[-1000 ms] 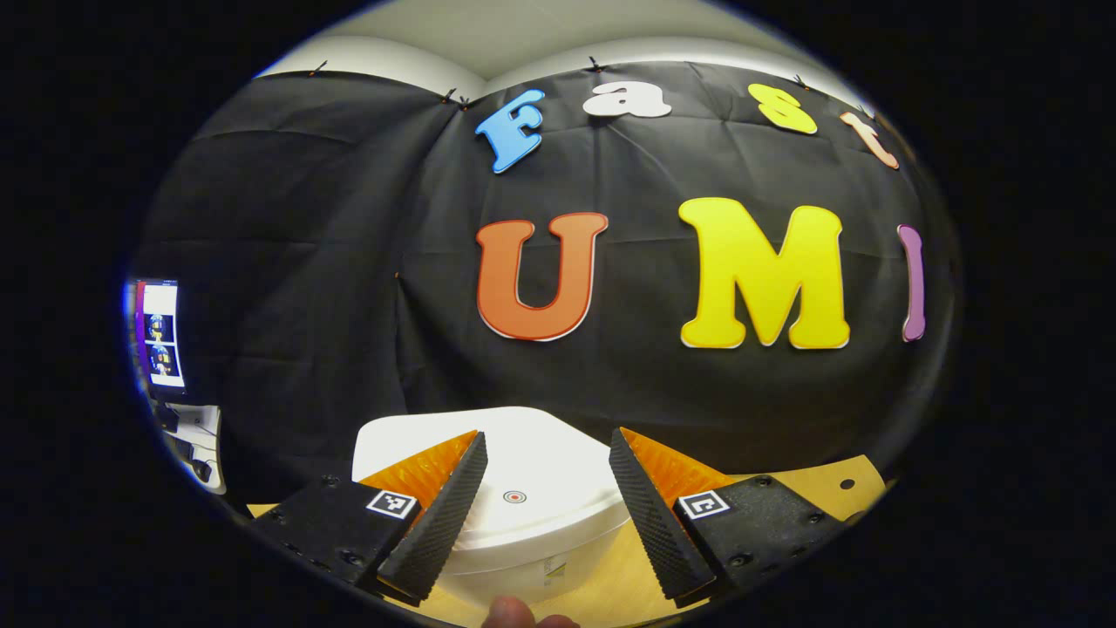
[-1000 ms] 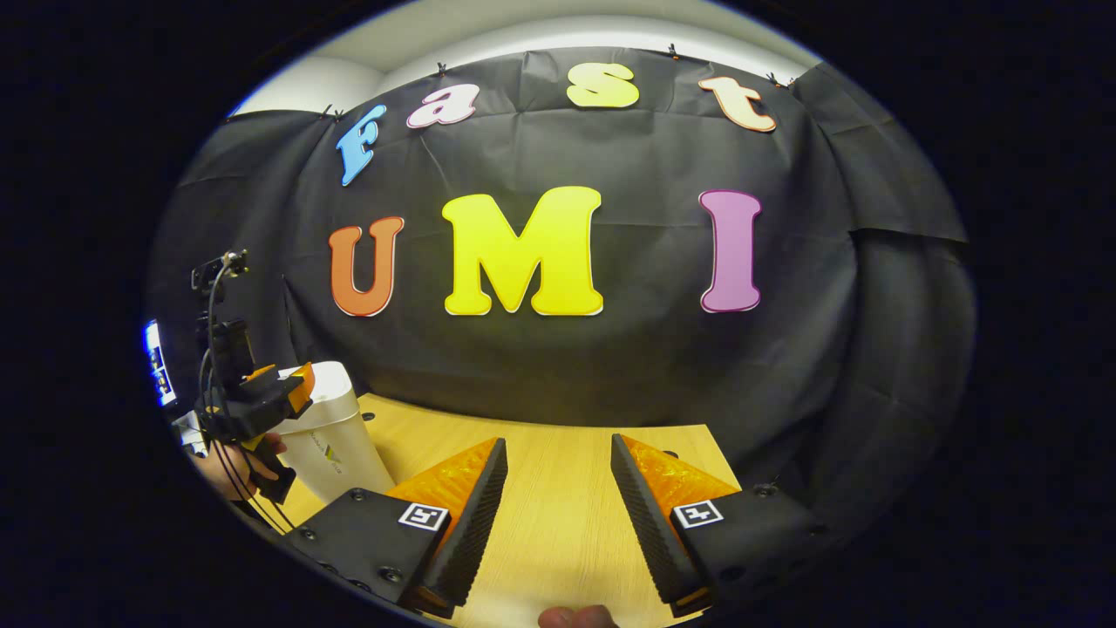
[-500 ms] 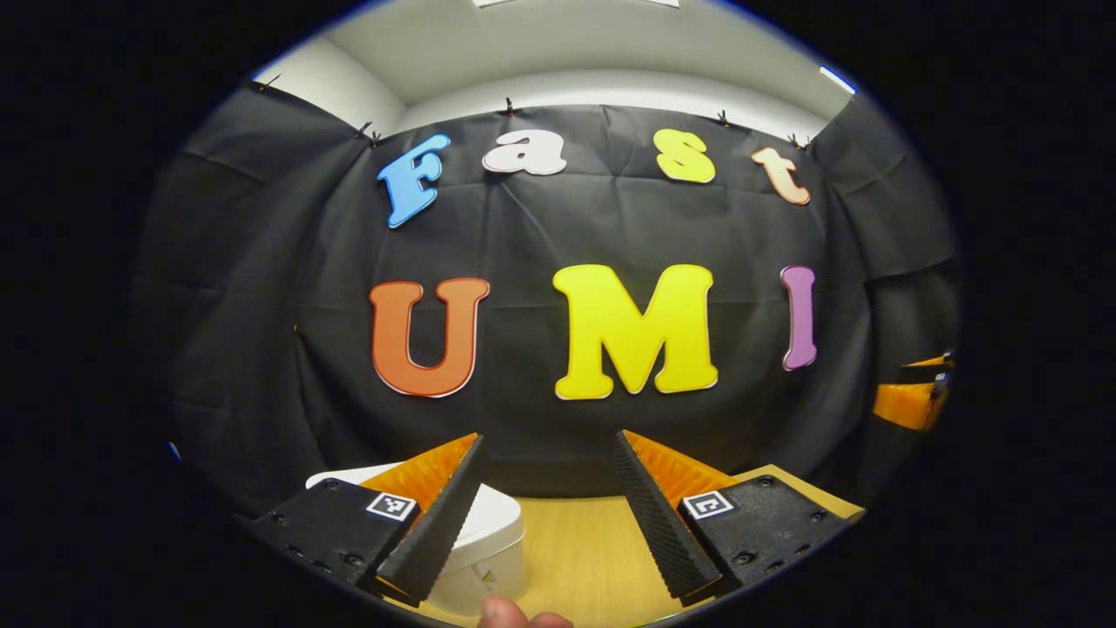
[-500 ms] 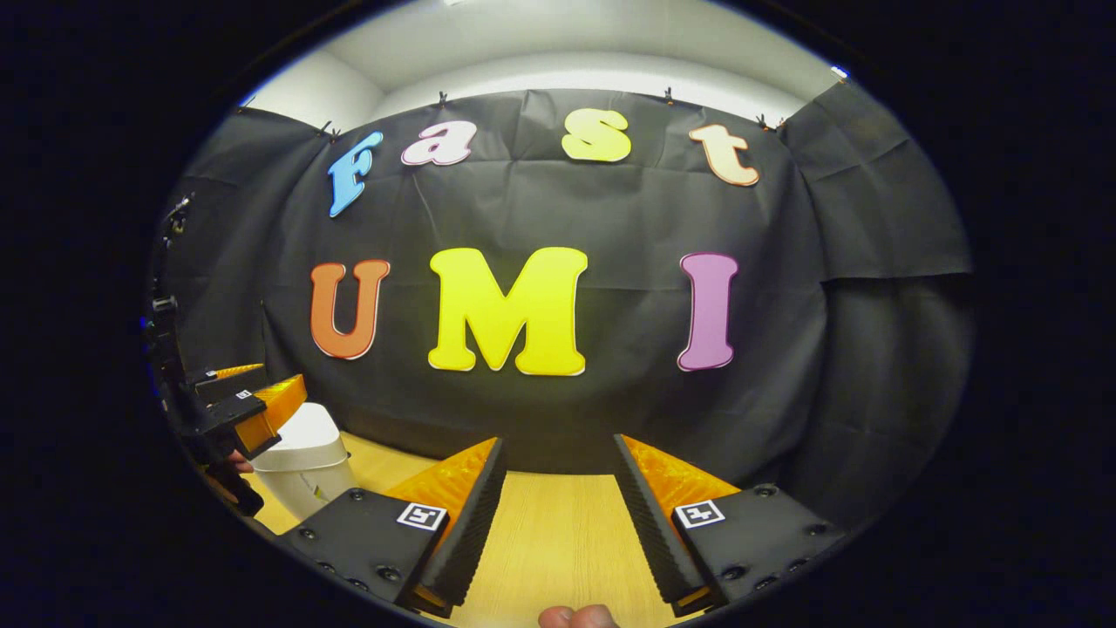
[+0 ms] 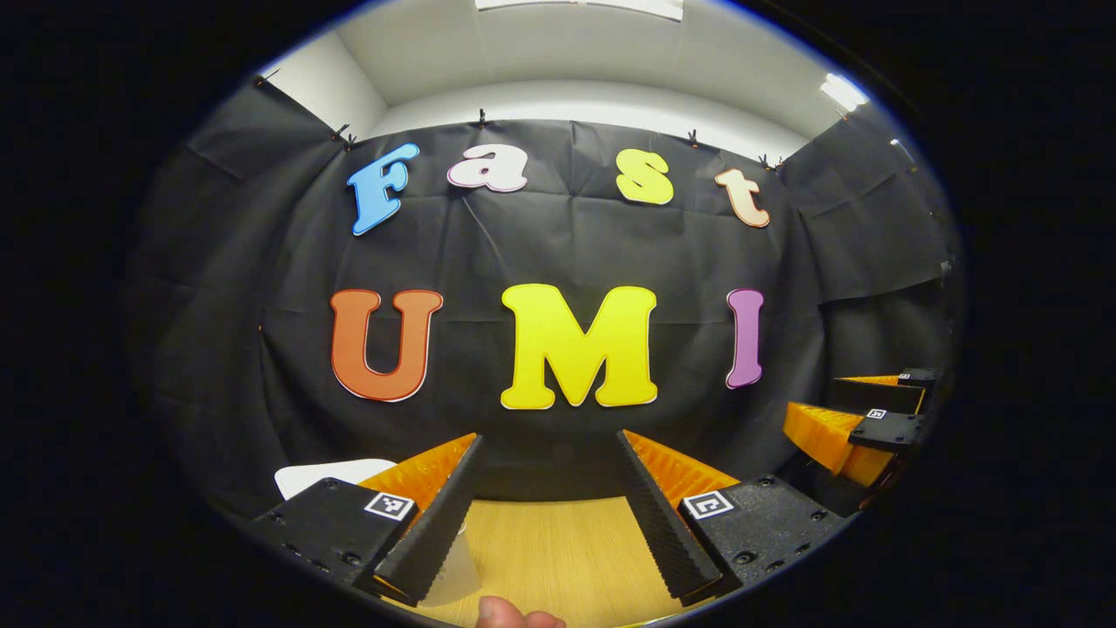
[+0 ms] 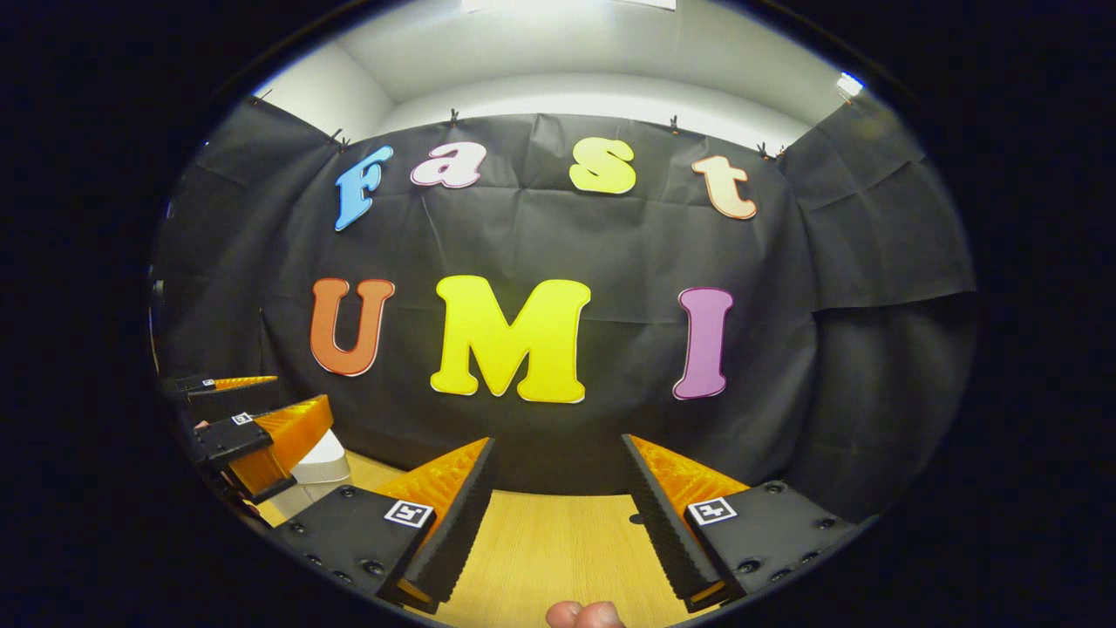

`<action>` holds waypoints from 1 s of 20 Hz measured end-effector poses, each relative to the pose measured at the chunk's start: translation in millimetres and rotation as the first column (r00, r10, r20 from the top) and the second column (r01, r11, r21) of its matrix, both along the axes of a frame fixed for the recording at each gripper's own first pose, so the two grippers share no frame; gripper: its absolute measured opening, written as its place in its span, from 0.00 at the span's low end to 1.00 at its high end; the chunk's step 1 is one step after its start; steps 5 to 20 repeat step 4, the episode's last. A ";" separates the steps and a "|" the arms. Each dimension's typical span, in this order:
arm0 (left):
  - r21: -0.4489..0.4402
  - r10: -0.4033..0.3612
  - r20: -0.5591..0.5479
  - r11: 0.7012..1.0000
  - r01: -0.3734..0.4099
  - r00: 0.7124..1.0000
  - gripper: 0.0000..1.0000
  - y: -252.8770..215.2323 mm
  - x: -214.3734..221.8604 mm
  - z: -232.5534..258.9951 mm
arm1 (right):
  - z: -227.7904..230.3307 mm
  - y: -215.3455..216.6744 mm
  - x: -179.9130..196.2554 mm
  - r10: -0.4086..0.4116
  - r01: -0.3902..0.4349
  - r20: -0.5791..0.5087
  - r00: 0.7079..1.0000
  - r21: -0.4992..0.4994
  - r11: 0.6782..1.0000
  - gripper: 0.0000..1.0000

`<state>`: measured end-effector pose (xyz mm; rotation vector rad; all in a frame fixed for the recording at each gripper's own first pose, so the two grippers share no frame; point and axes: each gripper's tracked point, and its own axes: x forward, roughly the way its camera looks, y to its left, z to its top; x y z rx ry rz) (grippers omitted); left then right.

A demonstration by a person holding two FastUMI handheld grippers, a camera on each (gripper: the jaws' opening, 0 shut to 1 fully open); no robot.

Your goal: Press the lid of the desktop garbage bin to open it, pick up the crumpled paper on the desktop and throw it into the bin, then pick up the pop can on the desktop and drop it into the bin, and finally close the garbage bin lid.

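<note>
Left gripper view: left gripper [image 5: 547, 515] gaping wide, empty, above bare tabletop [image 5: 558, 545]; white bin [image 5: 327, 473] low, just off its left finger, easily clipped. Right gripper view: right gripper [image 6: 558, 519] spread wide, holding nothing; bin [image 6: 321, 460] far left behind left gripper.

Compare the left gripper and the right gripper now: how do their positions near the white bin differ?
The bin sits just behind the left gripper, but far off to the side of the right gripper, which has bare tabletop between its fingers. Both are open and hold nothing.
</note>
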<state>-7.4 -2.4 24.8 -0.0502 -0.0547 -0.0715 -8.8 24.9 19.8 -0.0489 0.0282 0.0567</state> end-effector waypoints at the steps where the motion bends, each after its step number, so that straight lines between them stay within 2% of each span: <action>1: -0.005 0.000 -0.001 1.000 0.000 1.000 0.95 -0.5 -1.5 -0.3 | 0.9 -0.9 -0.8 -0.005 0.005 0.007 1.000 0.004 1.000 0.90; 20: 0.002 0.009 0.005 1.000 -0.009 1.000 0.96 1.1 -2.8 1.7 | 0.6 -0.2 -0.5 -0.018 0.018 0.008 1.000 0.025 1.000 0.90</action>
